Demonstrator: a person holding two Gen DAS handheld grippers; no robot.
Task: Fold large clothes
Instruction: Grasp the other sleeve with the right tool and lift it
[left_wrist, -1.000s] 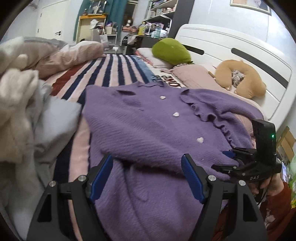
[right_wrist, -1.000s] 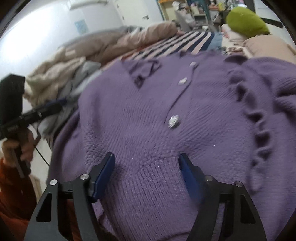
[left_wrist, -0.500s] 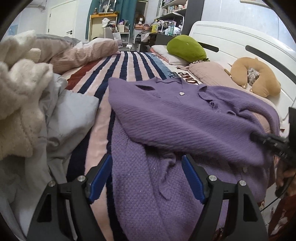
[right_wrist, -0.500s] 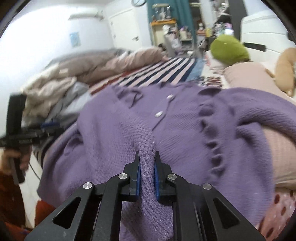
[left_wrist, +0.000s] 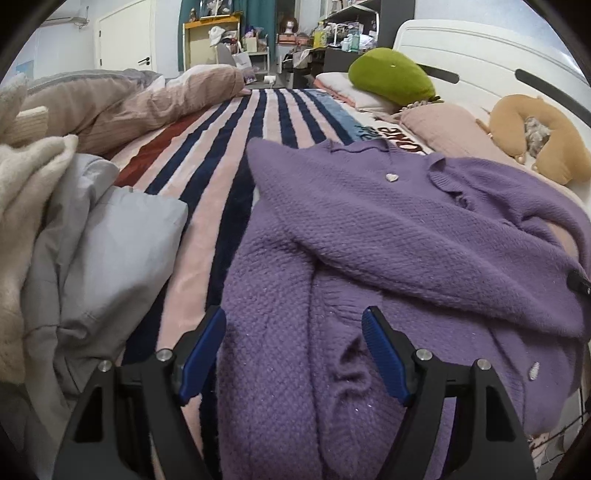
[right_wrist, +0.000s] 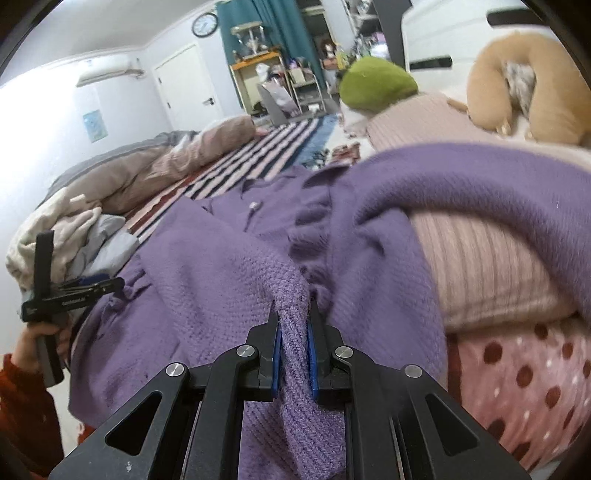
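So you're barely started: R gripper (right_wrist: 293, 354) is clamped on the purple cardigan (left_wrist: 369, 236) hem, L gripper (left_wrist: 293, 354) gapes, closing slightly w/ nothing pinched, most folds left.

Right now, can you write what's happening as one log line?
step: folding purple cardigan | right gripper: shut on cardigan fold | left gripper: closing, nothing pinched | surface: striped blanket

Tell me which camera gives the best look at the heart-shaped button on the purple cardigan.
The left wrist view: the heart-shaped button lies sharp and face-up on the purple cardigan, near the collar. In the right wrist view that button is a small, blurred pale speck, its shape unreadable.
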